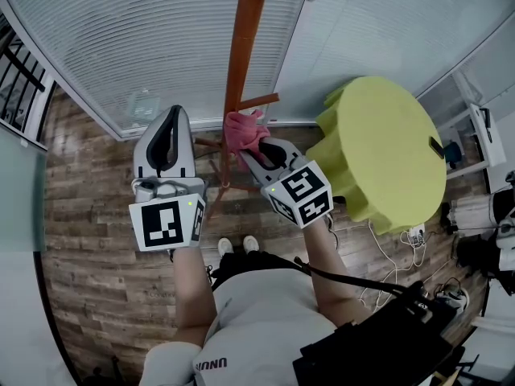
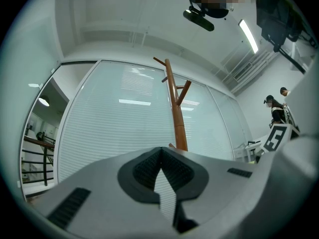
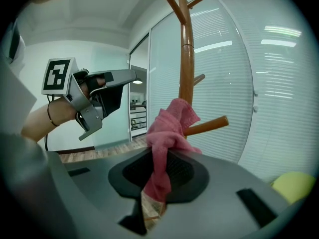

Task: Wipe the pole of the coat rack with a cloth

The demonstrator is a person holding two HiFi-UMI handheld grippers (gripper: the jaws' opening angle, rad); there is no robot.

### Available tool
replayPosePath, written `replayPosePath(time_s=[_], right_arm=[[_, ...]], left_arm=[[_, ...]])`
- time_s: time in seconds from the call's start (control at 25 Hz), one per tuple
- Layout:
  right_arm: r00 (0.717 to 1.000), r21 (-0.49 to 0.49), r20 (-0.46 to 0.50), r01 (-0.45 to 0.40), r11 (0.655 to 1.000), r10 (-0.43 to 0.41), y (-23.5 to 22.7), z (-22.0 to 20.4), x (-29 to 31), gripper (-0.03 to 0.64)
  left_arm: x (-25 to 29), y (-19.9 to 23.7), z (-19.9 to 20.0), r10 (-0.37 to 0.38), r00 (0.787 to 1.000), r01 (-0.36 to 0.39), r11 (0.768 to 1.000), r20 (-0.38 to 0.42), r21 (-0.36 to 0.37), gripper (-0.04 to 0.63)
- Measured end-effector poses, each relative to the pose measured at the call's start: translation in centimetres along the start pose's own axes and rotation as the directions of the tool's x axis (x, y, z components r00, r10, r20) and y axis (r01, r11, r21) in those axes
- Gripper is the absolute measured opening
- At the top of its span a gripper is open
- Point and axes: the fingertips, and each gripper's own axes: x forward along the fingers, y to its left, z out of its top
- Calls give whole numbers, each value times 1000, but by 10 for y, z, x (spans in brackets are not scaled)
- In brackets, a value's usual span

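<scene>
Pink cloth (image 3: 170,126) is bunched up against the brown wooden pole (image 3: 186,59) of the coat rack, at the height where a side peg (image 3: 209,126) branches off to the right. The right gripper (image 1: 251,155) is clamped on the cloth, whose lower end hangs down between the jaws. The pole rises from the plank floor (image 1: 96,215) in front of a glass wall with white blinds (image 1: 121,39). The left gripper (image 1: 173,116) hangs left of the pole and apart from it, its jaw tips pressed together with nothing between them. A round yellow-green table (image 1: 386,151) stands to the right of the rack. The person's shoes (image 1: 237,245) show on the near floor.
</scene>
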Motion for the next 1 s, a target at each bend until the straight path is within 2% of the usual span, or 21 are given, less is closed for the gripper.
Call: replayPosePath(time_s=[0.32,1.0], right_arm=[[1000,-67,30,1,998,1,0,25,-13,74],[975,-113,217,75,991,-49,-7,91,-47,74]], left_arm=[[1,-2,0,2,1000,-2,1000,-5,6,14],[-1,4,10,7,1000,-7,1000,14,15,14]])
